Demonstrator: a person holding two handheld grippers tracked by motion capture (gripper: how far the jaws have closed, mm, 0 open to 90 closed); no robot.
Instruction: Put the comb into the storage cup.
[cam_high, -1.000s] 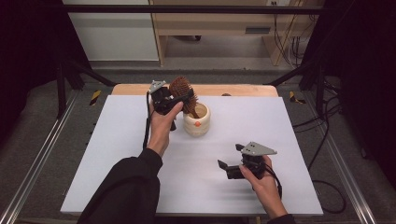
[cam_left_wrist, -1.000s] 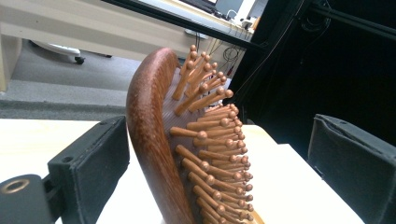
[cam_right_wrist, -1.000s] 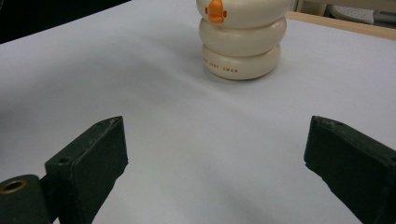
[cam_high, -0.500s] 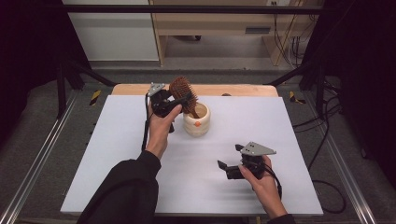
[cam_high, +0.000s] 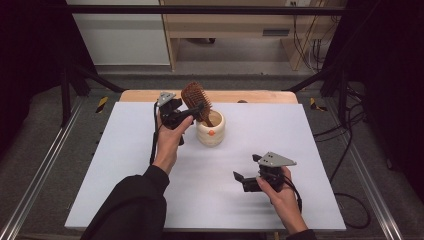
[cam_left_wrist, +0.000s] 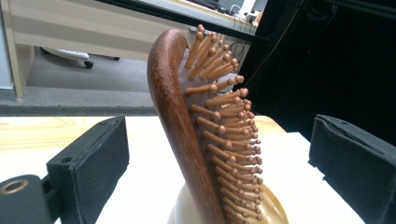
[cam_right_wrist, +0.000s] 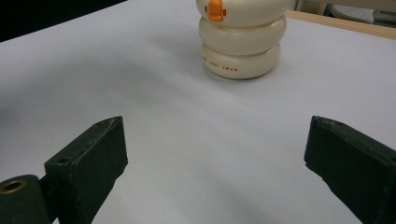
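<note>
A white table (cam_high: 125, 165) with a wooden far edge (cam_high: 250, 96) – behind it, a light wooden cabinet (cam_high: 225, 30) and cables (cam_high: 305, 47).

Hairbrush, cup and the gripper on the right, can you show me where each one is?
Hairbrush (cam_left_wrist: 187, 140): left gripper view, on its brown wooden back edge.
Cup (cam_right_wrist: 243, 39): right gripper view, on its cream side, middle ring.
Right gripper (cam_high: 244, 181): high view, between its open black jaw tips.
</note>
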